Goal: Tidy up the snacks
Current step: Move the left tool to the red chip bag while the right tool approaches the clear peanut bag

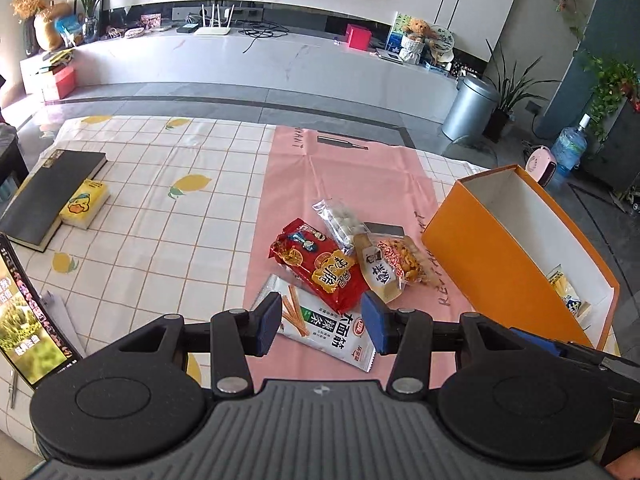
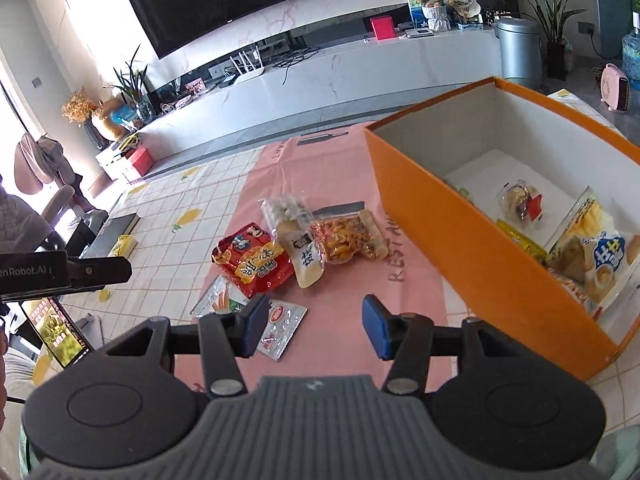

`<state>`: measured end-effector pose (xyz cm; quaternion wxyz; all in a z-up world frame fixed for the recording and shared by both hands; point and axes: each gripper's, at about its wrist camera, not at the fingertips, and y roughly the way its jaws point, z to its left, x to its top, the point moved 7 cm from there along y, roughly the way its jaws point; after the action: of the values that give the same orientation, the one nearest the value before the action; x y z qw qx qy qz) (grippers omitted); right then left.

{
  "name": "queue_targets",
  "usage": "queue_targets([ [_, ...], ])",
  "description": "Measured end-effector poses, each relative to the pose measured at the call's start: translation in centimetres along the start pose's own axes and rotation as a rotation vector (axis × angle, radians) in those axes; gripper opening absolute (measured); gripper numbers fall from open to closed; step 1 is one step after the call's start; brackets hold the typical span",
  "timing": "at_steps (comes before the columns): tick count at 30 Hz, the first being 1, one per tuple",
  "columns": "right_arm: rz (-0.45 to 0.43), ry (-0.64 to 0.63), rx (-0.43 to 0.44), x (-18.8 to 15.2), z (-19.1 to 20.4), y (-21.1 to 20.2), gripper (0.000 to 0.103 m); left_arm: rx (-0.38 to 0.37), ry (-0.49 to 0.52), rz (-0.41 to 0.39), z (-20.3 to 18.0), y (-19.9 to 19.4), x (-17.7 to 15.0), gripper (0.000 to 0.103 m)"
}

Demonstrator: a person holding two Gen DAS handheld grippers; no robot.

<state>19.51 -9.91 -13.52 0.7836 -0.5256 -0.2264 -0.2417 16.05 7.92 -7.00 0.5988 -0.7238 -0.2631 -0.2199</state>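
Mid-sort: both the left gripper (image 1: pixel 322 322) and right gripper (image 2: pixel 314 328) hover part-open and empty over four loose snack packets (image 1: pixel 320 268) mid-worktop; next, grasp one for the orange box (image 2: pixel 460 216) at the right edge

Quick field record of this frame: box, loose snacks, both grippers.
box: orange box, open top, right of the pile, several snacks inside
loose snacks: red packet, white stick-snack packet, nut pack, clear candy bag, overlapping on pink mat
left gripper: open, holds nothing
right gripper: open, holds nothing
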Motion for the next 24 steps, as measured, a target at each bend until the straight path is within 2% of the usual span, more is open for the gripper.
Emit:
queue_targets([
  [4,-0.005,0.047,-0.045,-0.6,-0.2,2.0,0.052,-0.007,-0.1,-0.015,1.2,2.2,-0.6,0.054],
  [6,0.026,0.067,-0.048,-1.1,-0.2,3.3,0.052,-0.025,-0.145,0.007,1.5,3.6,-0.7,0.054],
  [11,0.054,0.104,-0.047,-0.5,-0.4,5.9,0.051,-0.028,-0.131,0.048,1.6,6.7,-0.4,0.054],
  [16,0.096,0.142,-0.037,0.1,-0.8,9.0,0.035,-0.041,-0.128,0.108,1.7,10.1,-0.9,0.044],
  [18,0.112,0.152,-0.032,0.3,-0.9,10.3,0.032,-0.048,-0.133,0.123,1.8,11.1,-1.3,0.042],
  [24,0.135,0.202,0.013,0.7,-1.0,13.2,0.032,-0.08,-0.165,0.138,1.8,12.9,-1.8,0.042],
])
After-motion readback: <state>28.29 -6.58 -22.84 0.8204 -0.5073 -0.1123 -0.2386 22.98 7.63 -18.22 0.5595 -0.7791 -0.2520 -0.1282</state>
